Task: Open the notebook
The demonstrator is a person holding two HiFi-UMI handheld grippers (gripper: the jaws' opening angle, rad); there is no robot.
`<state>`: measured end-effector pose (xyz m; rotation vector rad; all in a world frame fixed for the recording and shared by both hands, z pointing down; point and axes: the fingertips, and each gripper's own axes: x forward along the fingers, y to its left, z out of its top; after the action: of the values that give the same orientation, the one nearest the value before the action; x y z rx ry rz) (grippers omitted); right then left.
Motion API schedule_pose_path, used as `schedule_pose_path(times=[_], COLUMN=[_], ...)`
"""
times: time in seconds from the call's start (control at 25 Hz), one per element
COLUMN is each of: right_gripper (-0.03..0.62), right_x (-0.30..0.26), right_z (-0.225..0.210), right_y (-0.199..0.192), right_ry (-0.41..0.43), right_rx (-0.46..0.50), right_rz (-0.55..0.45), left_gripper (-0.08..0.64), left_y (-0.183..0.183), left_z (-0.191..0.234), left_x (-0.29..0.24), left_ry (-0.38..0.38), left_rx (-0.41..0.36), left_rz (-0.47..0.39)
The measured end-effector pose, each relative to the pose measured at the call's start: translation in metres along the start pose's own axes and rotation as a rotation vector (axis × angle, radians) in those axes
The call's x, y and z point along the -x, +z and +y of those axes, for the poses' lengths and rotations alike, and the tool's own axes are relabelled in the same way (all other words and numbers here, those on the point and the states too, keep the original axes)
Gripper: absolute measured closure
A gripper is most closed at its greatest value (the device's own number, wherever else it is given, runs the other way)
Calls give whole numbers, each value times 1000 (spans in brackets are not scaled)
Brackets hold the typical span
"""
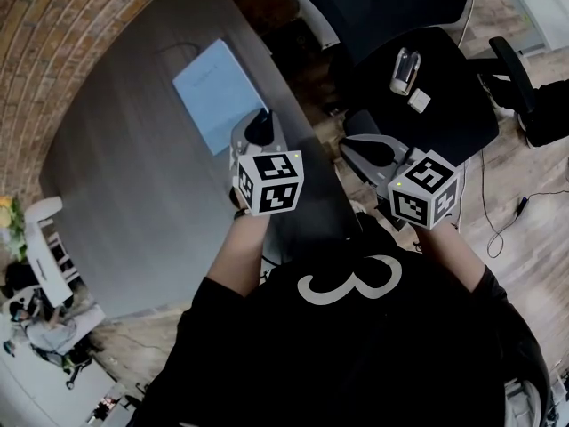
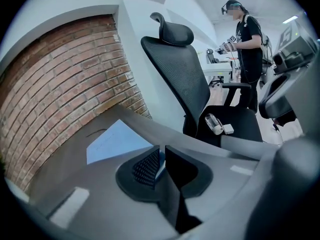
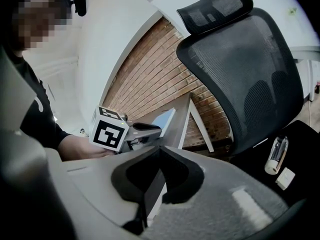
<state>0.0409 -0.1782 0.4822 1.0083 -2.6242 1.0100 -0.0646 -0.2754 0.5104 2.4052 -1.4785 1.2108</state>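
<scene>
A light blue notebook (image 1: 216, 93) lies closed on the grey table (image 1: 133, 203); it also shows in the left gripper view (image 2: 112, 141). My left gripper (image 1: 258, 130) sits at the notebook's near right edge. Its jaws (image 2: 162, 153) stand almost together, with a thin sliver of the blue cover pinched between them. My right gripper (image 1: 378, 149) hovers off the table's right edge, between the table and the chair. Its jaws (image 3: 160, 151) meet at the tips with nothing between them. From the right gripper view, the left gripper's marker cube (image 3: 110, 132) sits in front of the notebook (image 3: 165, 119).
A black mesh office chair (image 1: 427, 78) stands right of the table, with a small white device (image 1: 404, 69) and a white box (image 1: 419, 101) on its seat. A brick wall (image 1: 53, 43) borders the table's far side. Another person (image 2: 247, 39) stands in the background.
</scene>
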Motion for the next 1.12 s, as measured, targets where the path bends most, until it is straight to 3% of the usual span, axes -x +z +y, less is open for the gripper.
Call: schedule_pose_path(times=[0.36,0.6,1.12], right_gripper=[592,592,592], right_x=[9,14,3], right_z=[5,16,47], right_y=[9,11,34], right_ry=[18,51,124], right_rx=[18,43,111], right_rz=[-17,-31,-39], left_gripper=[528,532,537], left_y=[11,20,17], left_z=[10,25,89], left_x=[12,32,104], left_ry=[26,33,186], left_rx=[24,139,376], left_rz=[-18,-105,-264])
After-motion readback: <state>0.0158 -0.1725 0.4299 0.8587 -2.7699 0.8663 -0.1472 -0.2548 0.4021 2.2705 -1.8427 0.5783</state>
